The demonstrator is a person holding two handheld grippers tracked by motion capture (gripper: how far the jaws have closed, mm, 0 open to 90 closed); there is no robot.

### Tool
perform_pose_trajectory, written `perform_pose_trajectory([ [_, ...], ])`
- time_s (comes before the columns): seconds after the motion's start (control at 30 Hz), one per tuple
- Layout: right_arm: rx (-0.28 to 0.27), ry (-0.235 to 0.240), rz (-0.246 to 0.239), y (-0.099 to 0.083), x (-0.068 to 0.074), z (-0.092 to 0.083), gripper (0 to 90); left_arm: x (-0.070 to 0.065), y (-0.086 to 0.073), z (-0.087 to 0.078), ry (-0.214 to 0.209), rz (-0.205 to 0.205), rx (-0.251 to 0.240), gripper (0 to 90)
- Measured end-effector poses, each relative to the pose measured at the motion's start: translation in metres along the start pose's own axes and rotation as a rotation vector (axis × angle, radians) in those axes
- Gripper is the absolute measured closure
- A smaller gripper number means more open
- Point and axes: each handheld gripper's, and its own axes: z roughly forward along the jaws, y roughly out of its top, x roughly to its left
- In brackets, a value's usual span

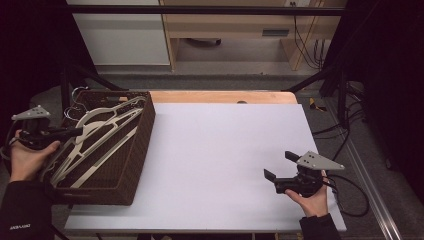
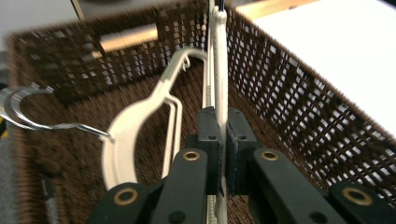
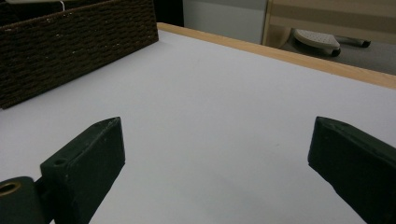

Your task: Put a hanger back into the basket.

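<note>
1. Your left gripper is clamped on a cream hanger, its jaws pinched on a thin bar that runs straight up between them. In the high view that gripper sits over the left rim of the brown wicker basket, at the left end of the table.
2. The held hanger lies inside the basket among several others, stacked at a slant toward the far right corner.
3. Expect it to feel light and stiff, probably plastic. It looks smooth, so a bar this thin may twist or slide in the pads as it comes clear.
4. The grip is out along one bar, not at the neck, so the free end will likely swing. A hold nearer the shoulder curve would steady it.
5. Watch the metal hooks at the basket's left wall: they overlap, and one could snag a neighbouring hanger.
6. Your right gripper rests near the front right of the table, jaws spread wide and holding nothing; its own view shows bare white tabletop between them.
7. Hard to make out: how many hangers are stacked, and whether the held one is tangled with the others. The basket's near wall and your left hand hide their lower ends, and the left gripper view is blurred at its edges.
</note>
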Motion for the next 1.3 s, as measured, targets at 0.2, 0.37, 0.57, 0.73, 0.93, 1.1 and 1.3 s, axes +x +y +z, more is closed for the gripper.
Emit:
perform_pose_trajectory([
  [0.2,-0.003,-0.002,0.004,0.000,0.000,-0.001,4.0,0.005,-0.021,0.017,-0.016,-0.080,0.045,85.6],
  [0.37,-0.002,-0.006,0.002,0.000,0.000,-0.001,4.0,0.007,-0.028,0.019,0.053,-0.130,0.093,78.2],
  [0.57,-0.004,-0.007,0.006,0.001,0.000,-0.001,4.0,-0.002,-0.022,0.007,0.137,-0.130,0.022,53.7],
  [0.73,-0.005,-0.006,0.009,0.001,0.000,-0.001,4.0,-0.020,-0.013,-0.008,0.164,-0.072,-0.062,36.5],
  [0.93,-0.015,-0.006,0.010,0.001,-0.001,-0.002,3.9,-0.058,-0.007,-0.020,0.127,-0.026,-0.203,24.9],
  [1.1,-0.027,-0.010,0.020,0.002,-0.001,-0.003,3.6,-0.097,-0.008,-0.016,0.049,0.009,-0.269,16.1],
  [1.3,-0.037,-0.011,0.022,0.002,-0.001,-0.004,3.2,-0.145,-0.012,-0.001,-0.055,0.054,-0.286,9.0],
])
